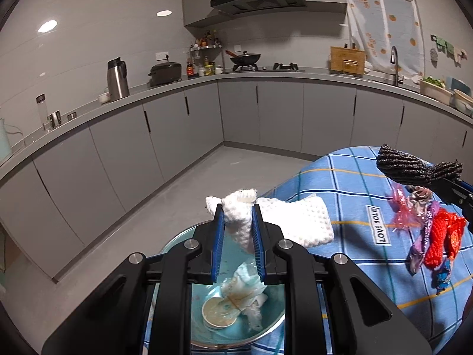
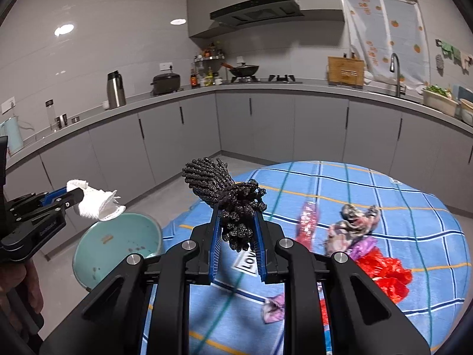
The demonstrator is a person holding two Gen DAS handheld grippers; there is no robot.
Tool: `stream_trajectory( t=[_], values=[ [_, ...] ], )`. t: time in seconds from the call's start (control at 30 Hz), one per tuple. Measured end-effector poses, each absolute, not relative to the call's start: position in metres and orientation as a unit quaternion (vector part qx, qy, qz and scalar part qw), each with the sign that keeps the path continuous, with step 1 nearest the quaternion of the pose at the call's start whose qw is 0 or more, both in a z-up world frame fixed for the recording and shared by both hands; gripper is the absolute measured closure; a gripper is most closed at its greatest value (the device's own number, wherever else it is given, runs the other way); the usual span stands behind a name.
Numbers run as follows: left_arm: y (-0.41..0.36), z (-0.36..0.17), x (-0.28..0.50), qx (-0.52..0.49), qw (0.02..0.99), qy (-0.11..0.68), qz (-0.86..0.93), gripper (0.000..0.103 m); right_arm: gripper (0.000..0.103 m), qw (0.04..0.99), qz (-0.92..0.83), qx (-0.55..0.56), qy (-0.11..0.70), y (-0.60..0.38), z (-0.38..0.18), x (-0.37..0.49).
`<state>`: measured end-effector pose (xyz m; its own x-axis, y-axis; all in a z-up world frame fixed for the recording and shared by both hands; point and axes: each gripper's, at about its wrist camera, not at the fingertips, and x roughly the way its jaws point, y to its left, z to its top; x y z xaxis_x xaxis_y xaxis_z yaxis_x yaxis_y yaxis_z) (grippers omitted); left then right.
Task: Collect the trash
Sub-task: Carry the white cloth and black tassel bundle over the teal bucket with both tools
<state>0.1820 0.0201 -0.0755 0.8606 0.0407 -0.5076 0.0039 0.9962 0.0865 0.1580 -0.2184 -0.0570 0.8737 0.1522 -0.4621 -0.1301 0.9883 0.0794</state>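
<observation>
My left gripper [image 1: 238, 211] is shut on a white dimpled foam sheet [image 1: 298, 220] and holds it over a teal trash bin [image 1: 266, 322], which has crumpled paper and a paper cup [image 1: 217, 312] inside. It also shows in the right wrist view [image 2: 75, 193], with the sheet [image 2: 99, 202] above the bin [image 2: 118, 242]. My right gripper [image 2: 236, 222] is shut on a black foam net [image 2: 224, 189], held above the blue checked tablecloth [image 2: 399, 207]. It shows in the left wrist view [image 1: 419, 167] too. Red netting [image 1: 443, 236] and wrappers [image 2: 351, 222] lie on the cloth.
The table stands in a grey kitchen. Counters run along the left and back walls with a thermos [image 1: 117, 78], a rice cooker [image 1: 165, 73], a wok [image 1: 245, 57] and a sink tap [image 1: 394, 65]. Grey floor [image 1: 189, 174] lies between table and cabinets.
</observation>
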Motion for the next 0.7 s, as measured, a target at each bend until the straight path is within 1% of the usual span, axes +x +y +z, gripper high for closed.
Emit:
stream_trajectory(
  t=[0.47, 0.7],
  values=[
    [0.061, -0.087, 0.185, 0.030, 0.958, 0.280, 0.044, 0.084, 0.082, 0.961, 0.124, 0.012, 0.249, -0.172, -0.062, 0.167],
    [0.075, -0.104, 0.192, 0.013, 0.951, 0.306, 0.051, 0.084, 0.082, 0.950, 0.159, 0.002, 0.269, -0.137, -0.074, 0.177]
  ],
)
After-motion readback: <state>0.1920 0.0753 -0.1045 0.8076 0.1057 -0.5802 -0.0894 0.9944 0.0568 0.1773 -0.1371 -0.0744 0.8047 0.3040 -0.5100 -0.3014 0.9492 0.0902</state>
